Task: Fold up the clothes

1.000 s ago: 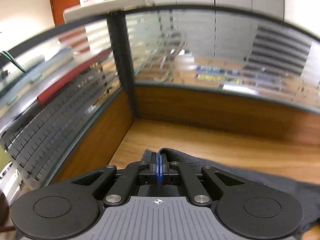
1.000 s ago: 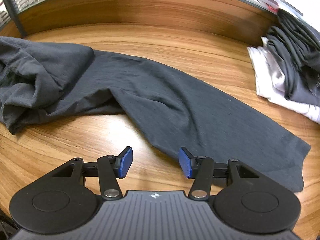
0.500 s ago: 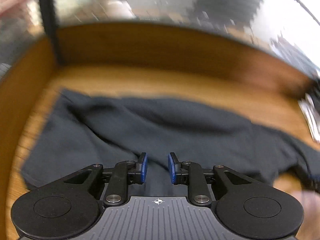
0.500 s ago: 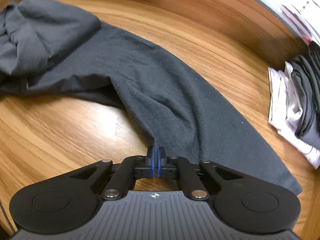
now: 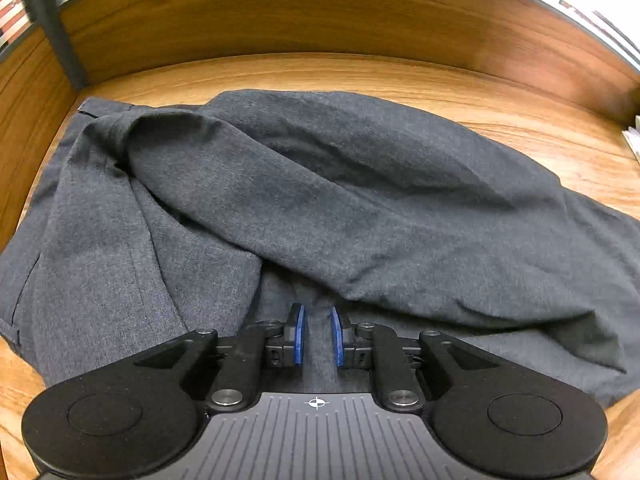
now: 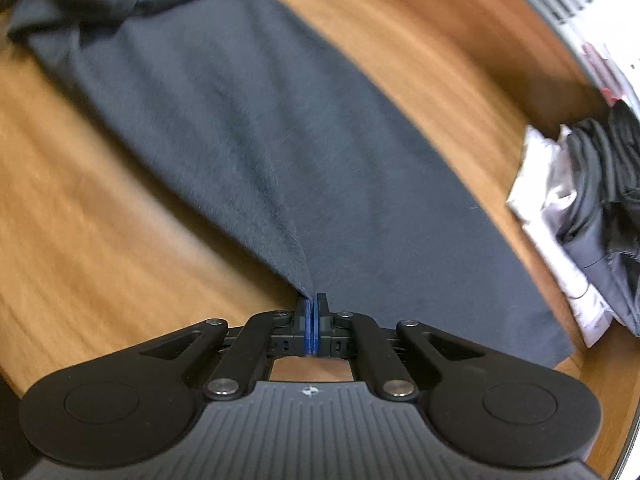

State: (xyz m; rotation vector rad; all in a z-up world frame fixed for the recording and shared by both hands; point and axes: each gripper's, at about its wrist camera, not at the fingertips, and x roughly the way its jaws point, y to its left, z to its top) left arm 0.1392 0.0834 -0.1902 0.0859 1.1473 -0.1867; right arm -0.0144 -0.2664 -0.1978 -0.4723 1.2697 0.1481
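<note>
A dark grey garment (image 5: 320,200) lies crumpled on the wooden table (image 5: 400,76), one thick fold draped across its middle. My left gripper (image 5: 317,320) points down at its near part. The jaws stand a small way apart and are closing, with flat cloth showing in the gap and neither pad pressing on it. In the right wrist view the same garment (image 6: 280,140) stretches away as a long panel. My right gripper (image 6: 312,312) is shut on its near edge, and the cloth rises to a pinched peak at the pads.
A pile of grey and white clothes (image 6: 580,208) sits at the right of the table, close to the garment's far corner. A wooden partition wall (image 5: 320,12) with a dark post (image 5: 52,28) closes off the back and left. Bare tabletop (image 6: 100,220) lies left of the garment.
The left view swung down from the glass partition onto the garment, and its jaws went from shut to slightly apart. The right jaws closed on the garment's edge and rolled.
</note>
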